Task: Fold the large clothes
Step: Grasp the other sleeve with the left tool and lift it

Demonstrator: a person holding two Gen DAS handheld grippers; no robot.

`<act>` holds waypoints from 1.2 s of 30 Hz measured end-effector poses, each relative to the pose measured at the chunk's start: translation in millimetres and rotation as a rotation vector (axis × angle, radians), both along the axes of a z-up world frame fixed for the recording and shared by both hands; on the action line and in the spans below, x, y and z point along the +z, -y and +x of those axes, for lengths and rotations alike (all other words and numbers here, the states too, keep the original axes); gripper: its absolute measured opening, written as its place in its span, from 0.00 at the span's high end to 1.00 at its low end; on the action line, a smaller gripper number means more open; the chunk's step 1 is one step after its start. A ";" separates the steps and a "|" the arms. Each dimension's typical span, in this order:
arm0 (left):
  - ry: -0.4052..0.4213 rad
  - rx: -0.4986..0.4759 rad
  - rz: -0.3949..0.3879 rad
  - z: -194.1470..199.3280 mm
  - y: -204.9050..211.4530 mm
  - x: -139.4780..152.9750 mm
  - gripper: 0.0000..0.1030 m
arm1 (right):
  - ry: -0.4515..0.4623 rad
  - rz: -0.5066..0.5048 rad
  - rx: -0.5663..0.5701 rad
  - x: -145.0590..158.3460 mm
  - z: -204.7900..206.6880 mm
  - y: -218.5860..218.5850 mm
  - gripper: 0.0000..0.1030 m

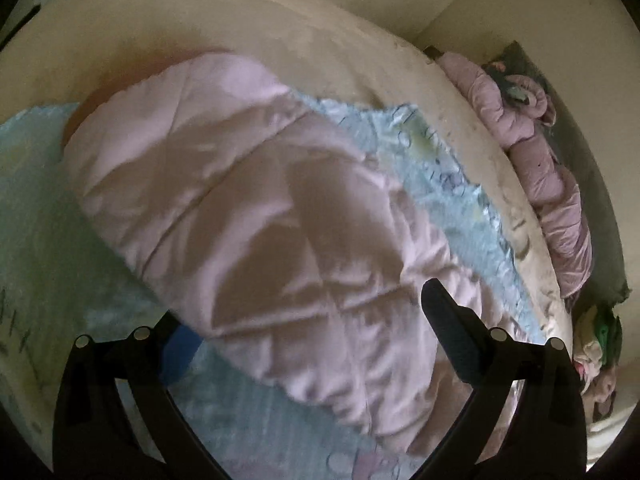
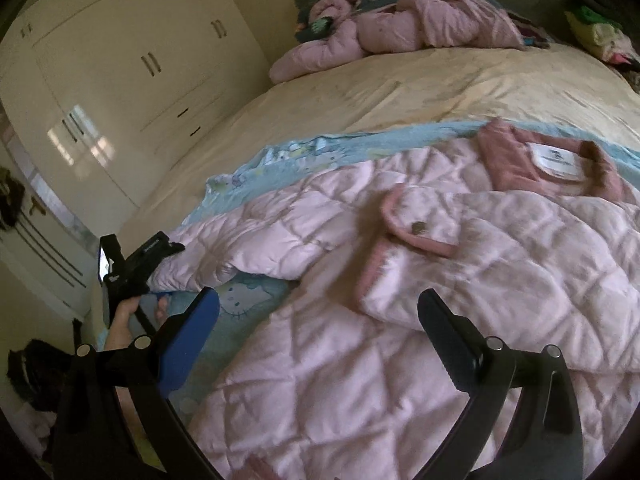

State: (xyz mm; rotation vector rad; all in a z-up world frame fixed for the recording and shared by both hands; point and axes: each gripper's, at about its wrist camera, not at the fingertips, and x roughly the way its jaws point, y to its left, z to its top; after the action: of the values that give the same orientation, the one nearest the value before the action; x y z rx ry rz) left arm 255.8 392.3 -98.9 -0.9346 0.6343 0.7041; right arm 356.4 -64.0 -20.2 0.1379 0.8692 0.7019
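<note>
A pink quilted jacket (image 2: 440,280) lies spread on a light blue blanket (image 2: 248,300) on the bed, collar and white label (image 2: 556,160) at the far right. My right gripper (image 2: 320,320) is open, just above the jacket's body. In the right wrist view my left gripper (image 2: 176,249) sits at the jacket's left sleeve, its fingertips at the sleeve fabric. In the left wrist view the sleeve (image 1: 260,208) lies between the wide-apart fingers of my left gripper (image 1: 304,320) and covers the left fingertip.
The bed has a cream cover (image 2: 400,92). A second pink garment (image 2: 400,28) lies crumpled by the headboard, with a pile of coloured clothes (image 2: 604,36) at the far corner. White wardrobes (image 2: 120,60) stand left of the bed.
</note>
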 end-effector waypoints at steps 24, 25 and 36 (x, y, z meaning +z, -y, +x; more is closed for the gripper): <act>0.333 -0.407 0.508 12.7 190.2 245.7 0.87 | 0.022 0.145 -0.224 23.9 -55.8 179.4 0.04; 0.335 -0.432 0.519 15.8 203.9 249.1 0.87 | 0.036 0.146 -0.230 26.3 -60.1 185.6 0.04; 0.310 -0.656 0.598 33.8 307.3 246.1 0.87 | 0.028 0.166 -0.327 22.3 -79.7 250.1 0.04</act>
State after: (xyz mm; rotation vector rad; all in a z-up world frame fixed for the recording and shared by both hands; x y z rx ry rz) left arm 289.6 85.0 147.2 -0.2335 0.3787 0.1259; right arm 276.7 -314.1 2.0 0.4079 0.7387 0.4669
